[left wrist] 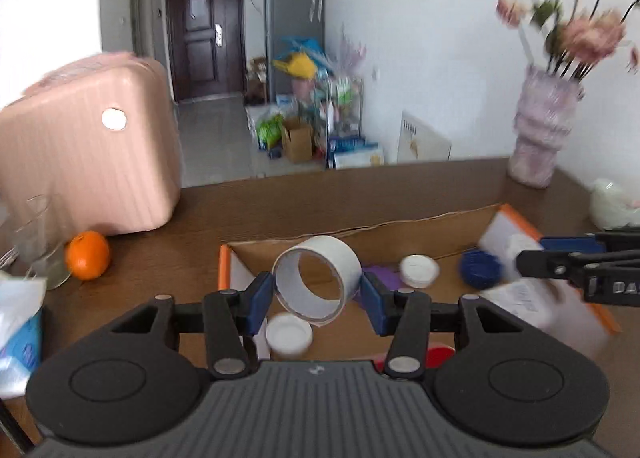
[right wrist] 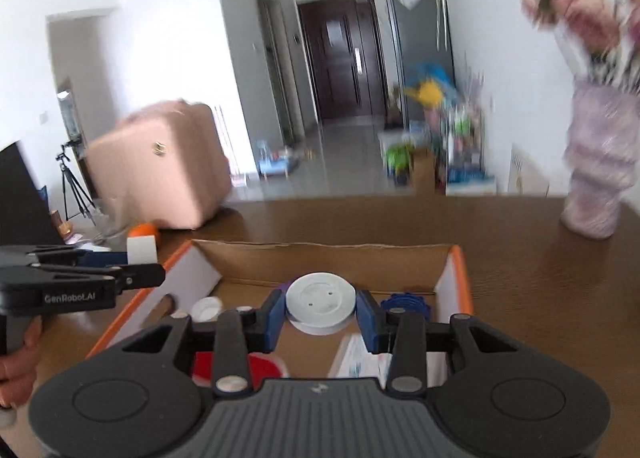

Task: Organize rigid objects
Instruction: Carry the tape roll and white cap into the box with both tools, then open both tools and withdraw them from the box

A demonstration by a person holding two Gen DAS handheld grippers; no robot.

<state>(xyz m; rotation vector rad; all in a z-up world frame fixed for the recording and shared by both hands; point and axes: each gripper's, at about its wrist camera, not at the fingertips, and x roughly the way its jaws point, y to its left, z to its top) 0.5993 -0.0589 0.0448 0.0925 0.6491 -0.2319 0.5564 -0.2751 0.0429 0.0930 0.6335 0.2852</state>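
My left gripper point(left wrist: 318, 292) is shut on a white tape roll point(left wrist: 318, 282) and holds it above the near left part of an open cardboard box point(left wrist: 360, 236). My right gripper point(right wrist: 320, 314) is shut on a white round lid point(right wrist: 320, 298) above the same box point(right wrist: 320, 258). In the box lie white lids point(left wrist: 420, 271) point(left wrist: 289, 336), a blue lid point(left wrist: 480, 268), a purple item point(left wrist: 380, 276) and a red item point(left wrist: 438, 356). The right gripper shows at the right of the left wrist view point(left wrist: 580, 266). The left gripper with the tape shows at the left of the right wrist view point(right wrist: 140, 270).
The box sits on a brown wooden table point(left wrist: 280, 210). A pink suitcase point(left wrist: 88, 146), an orange point(left wrist: 88, 255) and a glass point(left wrist: 36, 238) stand at the left. A tissue pack point(left wrist: 20, 334) is at the near left. A vase of flowers point(left wrist: 540, 130) stands at the far right.
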